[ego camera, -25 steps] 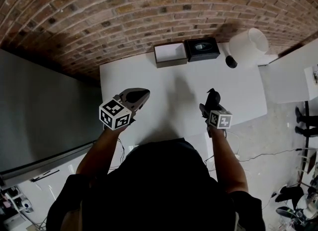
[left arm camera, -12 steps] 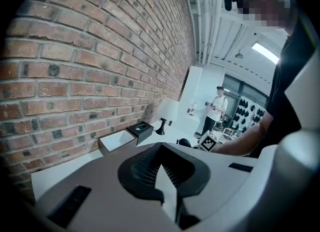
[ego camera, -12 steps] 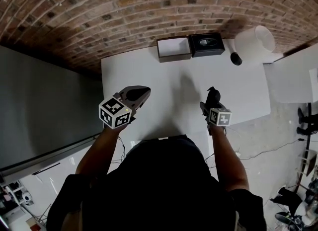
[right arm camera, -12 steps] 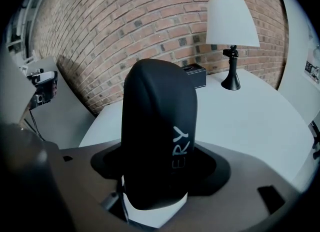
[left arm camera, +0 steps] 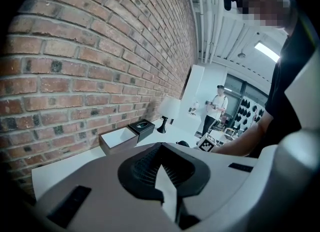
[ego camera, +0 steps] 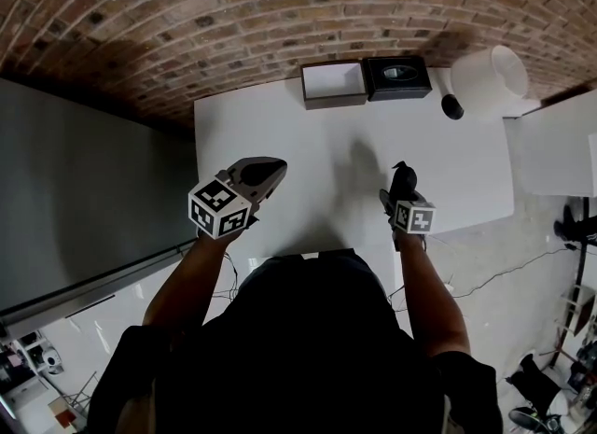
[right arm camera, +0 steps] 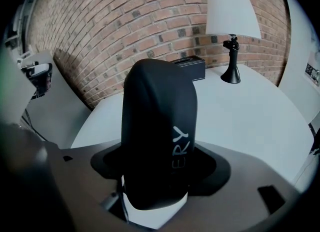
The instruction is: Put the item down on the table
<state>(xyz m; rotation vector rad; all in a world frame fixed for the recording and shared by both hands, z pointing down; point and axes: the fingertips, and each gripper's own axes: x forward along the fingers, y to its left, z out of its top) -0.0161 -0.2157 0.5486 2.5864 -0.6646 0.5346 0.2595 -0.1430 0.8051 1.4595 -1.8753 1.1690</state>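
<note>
My right gripper [ego camera: 403,180] hangs over the near right part of the white table [ego camera: 308,143], shut on a black rounded pouch [ego camera: 402,176]. In the right gripper view the pouch [right arm camera: 159,126] stands upright between the jaws, with white letters on its side, and it hides the fingertips. My left gripper [ego camera: 266,173] is held over the table's near left. Its jaws are together with nothing in them, and in the left gripper view the left gripper [left arm camera: 165,176] shows only its grey shell.
At the table's far edge stand an open box with a white inside [ego camera: 333,83] and a black box [ego camera: 398,76]. A white-shaded lamp [ego camera: 485,77] stands at the far right corner. A brick wall [ego camera: 233,21] runs behind. A person [left arm camera: 216,107] stands far off.
The head view has drifted slightly, so the table's things sit a little further right. Both grippers hold about the same places, and the pouch stays in the right one.
</note>
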